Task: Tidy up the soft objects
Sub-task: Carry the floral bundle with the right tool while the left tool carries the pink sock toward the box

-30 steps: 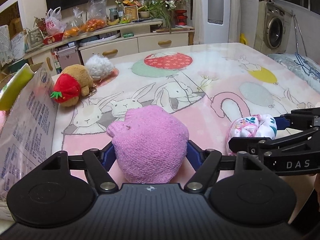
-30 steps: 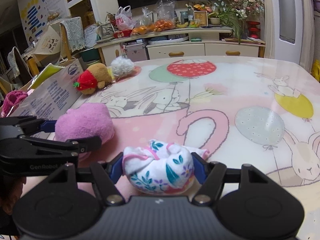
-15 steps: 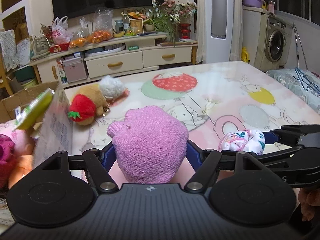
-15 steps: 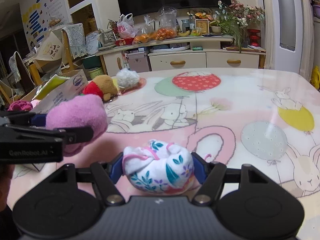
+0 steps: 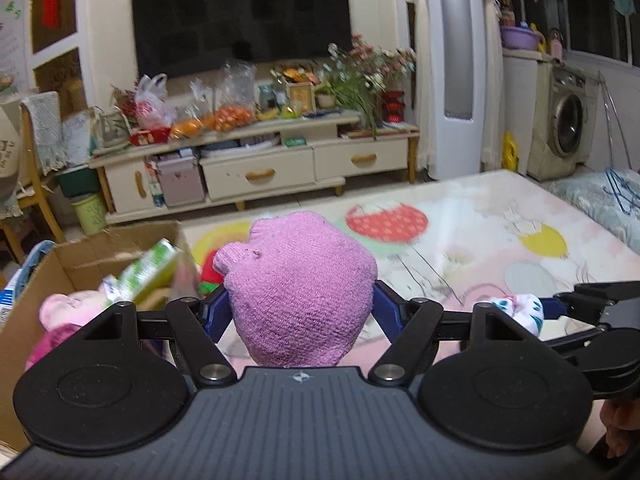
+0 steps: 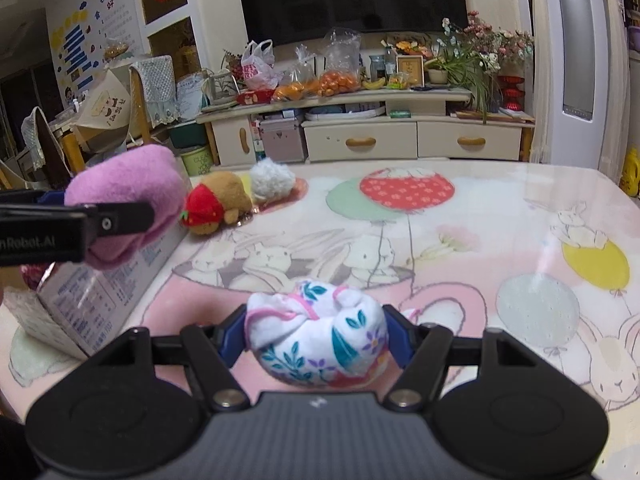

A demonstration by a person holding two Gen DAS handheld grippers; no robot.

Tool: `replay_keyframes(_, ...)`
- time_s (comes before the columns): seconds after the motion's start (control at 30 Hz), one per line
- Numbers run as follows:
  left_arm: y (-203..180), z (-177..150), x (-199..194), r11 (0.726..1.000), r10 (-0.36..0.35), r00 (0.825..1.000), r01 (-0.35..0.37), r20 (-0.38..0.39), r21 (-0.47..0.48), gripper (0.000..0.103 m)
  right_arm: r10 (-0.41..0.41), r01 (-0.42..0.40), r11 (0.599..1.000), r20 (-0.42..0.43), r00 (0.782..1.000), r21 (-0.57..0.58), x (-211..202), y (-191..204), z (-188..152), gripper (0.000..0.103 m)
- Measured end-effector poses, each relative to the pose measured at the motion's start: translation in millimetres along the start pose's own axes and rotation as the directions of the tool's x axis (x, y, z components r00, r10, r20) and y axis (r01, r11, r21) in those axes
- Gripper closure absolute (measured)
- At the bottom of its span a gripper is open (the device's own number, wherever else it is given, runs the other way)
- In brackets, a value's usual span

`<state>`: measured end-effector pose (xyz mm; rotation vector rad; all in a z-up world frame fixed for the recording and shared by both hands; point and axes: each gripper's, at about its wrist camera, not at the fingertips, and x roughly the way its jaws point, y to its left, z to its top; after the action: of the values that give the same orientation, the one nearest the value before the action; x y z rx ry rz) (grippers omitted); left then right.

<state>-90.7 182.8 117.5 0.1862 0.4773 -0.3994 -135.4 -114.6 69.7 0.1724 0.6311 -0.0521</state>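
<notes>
Two grippers, each squeezing soft thing. Left gripper (image 5: 298, 312) closed on pink knit bundle (image 5: 298, 292), up in air beside cardboard box (image 5: 80, 256) at left edge of surface (image 6: 500, 216). Right gripper (image 6: 316, 338) closed on flowery cloth ball (image 6: 316, 340), near side. Bear toy (image 6: 218, 202) and white puff (image 6: 272, 180) lie far left.

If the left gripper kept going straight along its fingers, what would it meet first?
Probably nothing on the table. The left gripper, shut on the pink knit bundle, points over the table's far edge toward the TV cabinet. The open cardboard box sits left of that line. Depth is uncertain.
</notes>
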Motion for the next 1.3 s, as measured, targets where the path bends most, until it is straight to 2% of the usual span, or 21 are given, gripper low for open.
replay_keyframes(0.43,27.3,11.6,-14.2,0.992,0.087,0.995,-0.081,0.058,-0.099,0.014,0.052,-0.050,0.997,0.037,0.998,-0.054,4.9,33.8,21.8,0.035)
replay_keyframes(0.73,50.7,17.1,-19.4,0.972,0.156,0.986,-0.142,0.063,-0.187,0.014,0.106,-0.100,0.991,0.073,0.992,-0.084,9.3,63.2,44.5,0.035)
replay_keyframes(1.0,69.4,16.5,-16.4,0.945,0.242,0.970,-0.227,0.037,-0.235,0.014,0.183,-0.171,0.978,0.095,0.978,-0.120,28.5,97.8,77.2,0.035)
replay_keyframes(1.3,93.1,16.4,-0.5,0.895,0.303,0.952,-0.298,-0.038,-0.332,0.014,0.303,-0.278,0.941,0.115,0.946,-0.194,59.1,150.2,123.9,0.035)
